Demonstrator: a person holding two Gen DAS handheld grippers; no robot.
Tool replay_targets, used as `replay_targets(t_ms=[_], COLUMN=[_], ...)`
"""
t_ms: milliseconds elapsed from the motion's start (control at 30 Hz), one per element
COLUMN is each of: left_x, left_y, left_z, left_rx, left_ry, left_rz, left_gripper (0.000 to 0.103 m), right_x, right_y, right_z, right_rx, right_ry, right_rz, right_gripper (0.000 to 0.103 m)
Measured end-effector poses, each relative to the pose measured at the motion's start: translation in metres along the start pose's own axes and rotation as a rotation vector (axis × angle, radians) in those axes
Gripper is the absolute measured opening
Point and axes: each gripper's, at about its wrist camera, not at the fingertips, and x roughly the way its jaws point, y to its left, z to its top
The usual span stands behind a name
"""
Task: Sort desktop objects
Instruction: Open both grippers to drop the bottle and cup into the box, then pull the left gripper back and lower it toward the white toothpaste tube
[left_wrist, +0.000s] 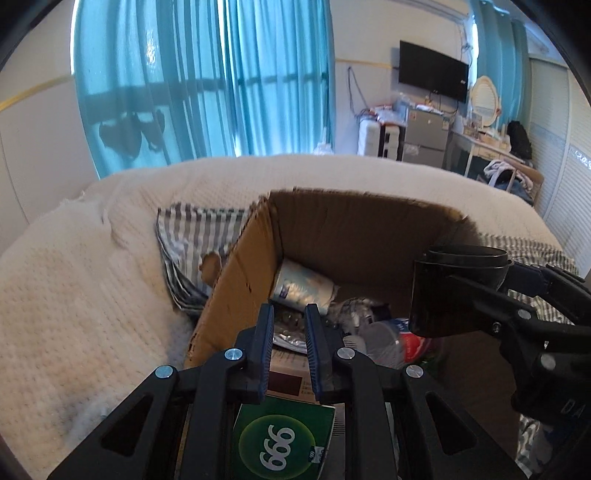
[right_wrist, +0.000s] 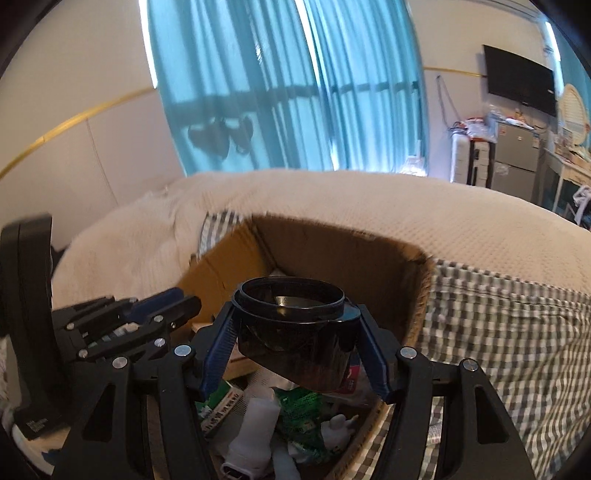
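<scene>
Nearest the lens, low in the right wrist view, the right tongs (right_wrist: 293, 347) are clamped on a dark translucent plastic cup (right_wrist: 295, 325), its sides pinched between the blue pads. It hangs above the open brown cardboard box (right_wrist: 332, 251) on the bed — centre frame, over the clutter inside. The cup stands upright, mouth up, long axis vertical. To drop it well, I'd lower it clear of the box walls before letting go. The left tongs (left_wrist: 290, 347) hold nothing, jaws slightly parted, over a green "999" carton (left_wrist: 284, 439).
</scene>
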Motion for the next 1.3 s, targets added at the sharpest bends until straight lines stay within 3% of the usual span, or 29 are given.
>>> replay_targets(t_ms=[267,367,433,567,667,733,900,1000,1300], left_x=[-0.008,-0.024,-0.04,-0.07,-0.096,-0.11,-0.146,-0.165,-0.2], left_y=[0.002,-0.002,-0.008,-0.021,-0.035,-0.043,-0.067,-0.081,-0.127], left_z=[0.008,0.013,0.017,0.026,0.032,0.035,0.046,0.049,0.06], left_rx=[0.01,0.013,0.017,0.025,0.036,0.04,0.048,0.051,0.104], left_ry=[-0.001,-0.026,-0.056,-0.106,-0.156,-0.189,-0.268,-0.316,-0.401], left_rz=[0.02,0.027,0.03,0.023,0.013,0.012,-0.007,-0.014,-0.04], left_gripper=[0.023,0.032,0.044,0.049,0.069,0.088,0.102,0.103,0.103], right_x=[0.003,-0.012,-0.026,-0.064,-0.095,-0.117,-0.174,-0.203,-0.265], right_y=[-0.01,-0.009,-0.01,-0.012,-0.015,-0.019,-0.031,-0.037,-0.064], right_z=[-0.003,0.003,0.008,0.018,0.024,0.027,0.03,0.03,0.028], right_rx=[0.029,0.034,0.037,0.042,0.046,0.05,0.048,0.037,0.055], right_ry=[-0.004,-0.031,-0.053,-0.118,-0.167,-0.203,-0.286,-0.327,-0.423], right_rz=[0.01,0.009,0.004,-0.009,-0.026,-0.038,-0.089,-0.13,-0.215], right_gripper=[0.07,0.071,0.073,0.075,0.081,0.086,0.097,0.103,0.103])
